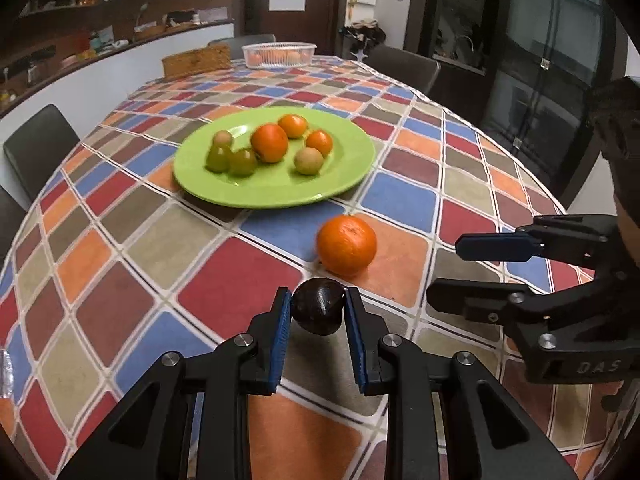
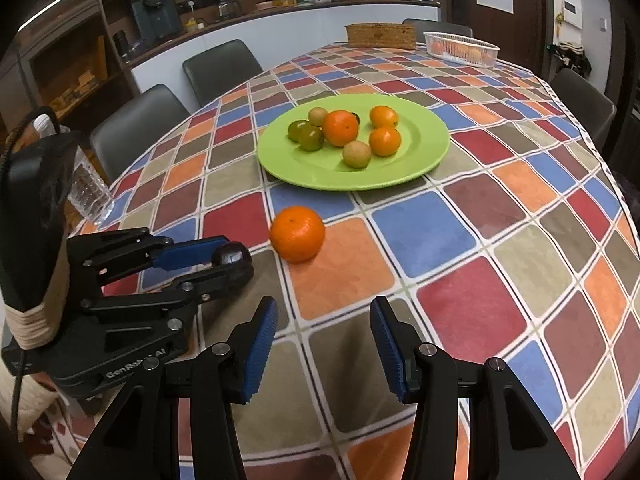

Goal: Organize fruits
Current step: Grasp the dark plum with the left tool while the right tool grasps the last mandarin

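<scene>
My left gripper (image 1: 317,309) is shut on a dark, almost black fruit (image 1: 318,305) and holds it just above the checked tablecloth; it also shows in the right wrist view (image 2: 230,261) with the dark fruit (image 2: 231,255) between its pads. A loose orange (image 1: 347,244) lies on the cloth just beyond it, also in the right wrist view (image 2: 297,233). A green plate (image 1: 340,176) farther back holds several oranges and green and tan fruits; in the right wrist view the plate (image 2: 424,160) sits mid-table. My right gripper (image 2: 323,346) is open and empty, to the right of the left one (image 1: 448,268).
A clear plastic basket (image 1: 279,54) with oranges and a woven box (image 1: 197,61) stand at the table's far end. A plastic water bottle (image 2: 86,190) lies at the left table edge. Dark chairs (image 2: 222,68) surround the table.
</scene>
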Action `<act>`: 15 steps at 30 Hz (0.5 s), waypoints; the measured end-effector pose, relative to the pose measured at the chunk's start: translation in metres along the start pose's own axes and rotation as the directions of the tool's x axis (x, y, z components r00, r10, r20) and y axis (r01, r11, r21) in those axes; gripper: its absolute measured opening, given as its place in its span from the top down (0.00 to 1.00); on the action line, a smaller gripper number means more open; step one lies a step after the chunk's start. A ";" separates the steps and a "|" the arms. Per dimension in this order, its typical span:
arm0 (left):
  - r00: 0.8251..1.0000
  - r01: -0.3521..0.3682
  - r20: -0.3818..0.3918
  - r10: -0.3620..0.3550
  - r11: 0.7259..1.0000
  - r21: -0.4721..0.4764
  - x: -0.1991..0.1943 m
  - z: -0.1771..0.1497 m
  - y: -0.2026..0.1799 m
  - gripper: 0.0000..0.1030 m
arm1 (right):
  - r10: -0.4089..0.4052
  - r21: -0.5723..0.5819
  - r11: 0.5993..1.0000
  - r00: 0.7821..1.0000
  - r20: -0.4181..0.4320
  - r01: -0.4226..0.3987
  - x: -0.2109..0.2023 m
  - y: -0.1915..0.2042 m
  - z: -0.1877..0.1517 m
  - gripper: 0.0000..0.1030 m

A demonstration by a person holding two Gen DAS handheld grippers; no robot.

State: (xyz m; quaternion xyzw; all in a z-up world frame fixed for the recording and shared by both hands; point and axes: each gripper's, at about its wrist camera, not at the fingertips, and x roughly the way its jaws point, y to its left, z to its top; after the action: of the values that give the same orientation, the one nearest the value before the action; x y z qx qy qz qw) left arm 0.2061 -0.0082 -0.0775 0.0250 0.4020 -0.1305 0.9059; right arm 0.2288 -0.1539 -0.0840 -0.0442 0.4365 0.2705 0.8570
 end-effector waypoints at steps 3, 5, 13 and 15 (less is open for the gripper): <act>1.000 -0.013 0.013 0.013 1.000 -0.006 -0.007 0.001 0.006 0.74 | 0.011 -0.005 1.000 1.000 0.005 -0.011 0.002 0.004 0.006 0.52; 1.000 -0.024 0.020 0.024 1.000 -0.012 -0.010 0.002 0.010 0.74 | 0.013 -0.012 1.000 1.000 0.009 -0.013 0.005 0.008 0.010 0.52; 0.997 -0.073 0.038 0.073 0.997 -0.017 -0.014 0.005 0.024 0.74 | 0.036 0.013 0.999 0.999 -0.025 -0.035 0.036 0.013 0.031 0.52; 0.996 -0.078 0.038 0.078 0.997 -0.020 -0.013 0.005 0.027 0.74 | 0.042 0.022 0.999 0.999 -0.033 -0.041 0.043 0.014 0.036 0.52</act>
State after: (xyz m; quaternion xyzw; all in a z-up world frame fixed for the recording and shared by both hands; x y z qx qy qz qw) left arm 0.2087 0.0201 -0.0659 0.0299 0.3842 -0.0919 0.9182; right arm 0.2680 -0.1130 -0.0930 -0.0306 0.4545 0.2827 0.8441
